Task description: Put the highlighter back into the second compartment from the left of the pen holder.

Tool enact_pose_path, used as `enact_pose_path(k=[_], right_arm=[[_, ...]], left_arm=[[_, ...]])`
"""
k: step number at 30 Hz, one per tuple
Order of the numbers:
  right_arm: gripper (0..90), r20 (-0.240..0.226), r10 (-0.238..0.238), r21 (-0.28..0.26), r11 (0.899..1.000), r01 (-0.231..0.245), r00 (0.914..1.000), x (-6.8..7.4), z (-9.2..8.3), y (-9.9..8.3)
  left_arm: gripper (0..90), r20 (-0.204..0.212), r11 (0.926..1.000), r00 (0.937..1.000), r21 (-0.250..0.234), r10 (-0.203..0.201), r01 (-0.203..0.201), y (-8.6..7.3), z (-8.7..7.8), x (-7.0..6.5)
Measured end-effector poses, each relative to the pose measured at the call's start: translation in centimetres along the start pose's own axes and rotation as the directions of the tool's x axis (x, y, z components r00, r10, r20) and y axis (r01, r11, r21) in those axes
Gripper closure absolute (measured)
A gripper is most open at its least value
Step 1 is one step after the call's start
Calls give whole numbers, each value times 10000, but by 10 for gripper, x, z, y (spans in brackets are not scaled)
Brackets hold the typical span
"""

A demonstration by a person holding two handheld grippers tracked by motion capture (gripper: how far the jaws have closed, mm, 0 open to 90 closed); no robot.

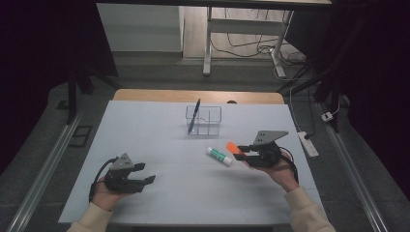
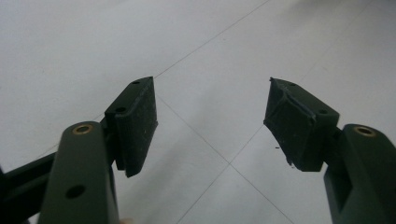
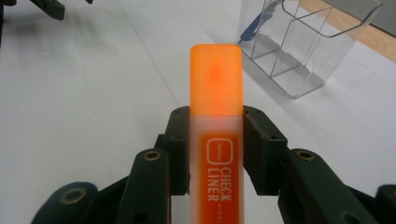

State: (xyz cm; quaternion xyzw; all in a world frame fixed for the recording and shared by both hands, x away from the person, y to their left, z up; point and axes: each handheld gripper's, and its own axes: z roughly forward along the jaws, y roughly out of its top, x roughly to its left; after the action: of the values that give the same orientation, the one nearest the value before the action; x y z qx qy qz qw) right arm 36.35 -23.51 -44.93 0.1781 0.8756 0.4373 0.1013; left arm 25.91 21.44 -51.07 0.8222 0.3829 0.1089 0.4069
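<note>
Highlighter (image 3: pixel 216 116), pinched in the right gripper (image 1: pixel 243 151), points at ten o'clock toward the clear organizer (image 1: pixel 203 121); its long overhang could catch the rim. Left gripper (image 1: pixel 145 173) rests spread, empty.

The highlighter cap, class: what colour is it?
Orange. The highlighter cap shows best in the right gripper view, sticking out beyond the tool's pads.

High view: overhead from the person's side, looking forward and down, far off
Left gripper view: along its open jaws, close to the table (image 2: pixel 201 56)
Right gripper view: along its jaws, close
Shared: clear organizer (image 1: pixel 203 120) (image 3: pixel 303 44) ahead of right jaws
</note>
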Motion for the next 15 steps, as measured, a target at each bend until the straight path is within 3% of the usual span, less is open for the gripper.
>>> enact_pose_path(k=[15], right_arm=[[640, 563, 335, -784, 9965, -291, 9979, 0, -2, 10]], left_arm=[[341, -30, 10000, 10000, 48, -2, 2, 0, 1, 0]])
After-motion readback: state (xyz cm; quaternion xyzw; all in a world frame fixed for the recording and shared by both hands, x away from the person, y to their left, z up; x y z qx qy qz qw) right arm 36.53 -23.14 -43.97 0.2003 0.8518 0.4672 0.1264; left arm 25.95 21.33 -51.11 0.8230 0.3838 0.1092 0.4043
